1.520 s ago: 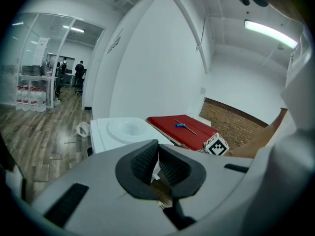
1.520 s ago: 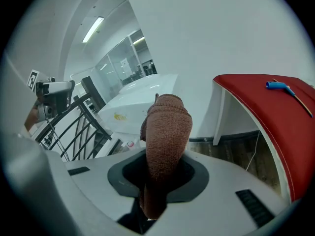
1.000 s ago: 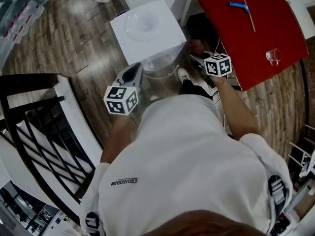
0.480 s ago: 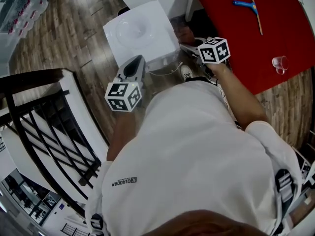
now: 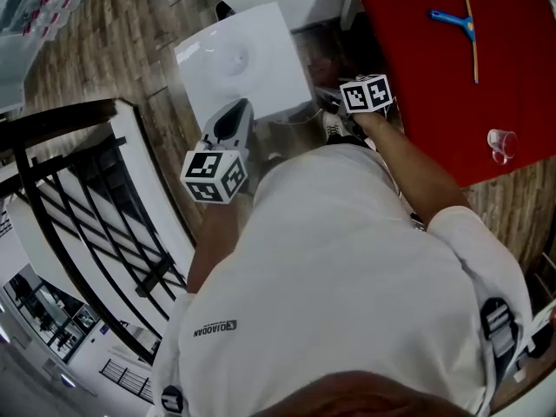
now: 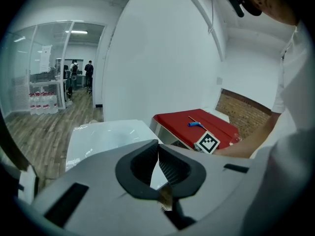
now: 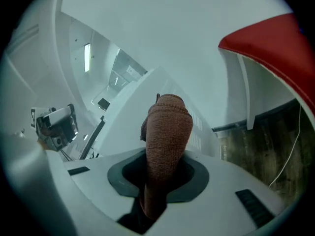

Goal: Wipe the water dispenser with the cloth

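Note:
The white water dispenser [image 5: 239, 63] stands on the wooden floor ahead of me, seen from above. My right gripper [image 5: 328, 101] reaches to its right side, shut on a brown cloth [image 7: 167, 132]. The cloth sticks out past the jaws and lies against the dispenser's white side panel [image 7: 147, 97]. In the head view the cloth is hidden. My left gripper [image 5: 229, 127] hovers at the dispenser's near edge, jaws shut with nothing between them. In the left gripper view its tips [image 6: 157, 149] meet over the dispenser top [image 6: 103, 136].
A red table [image 5: 452, 68] stands right of the dispenser, with a blue-handled tool [image 5: 452, 20] and a clear glass [image 5: 502, 142] on it. A black railing [image 5: 87, 198] runs along my left. A white cable [image 7: 290, 151] lies on the floor under the table.
My right gripper with the cloth has slid a little farther along the dispenser's right side. The left gripper has stayed at the near edge, and the head view has swung slightly.

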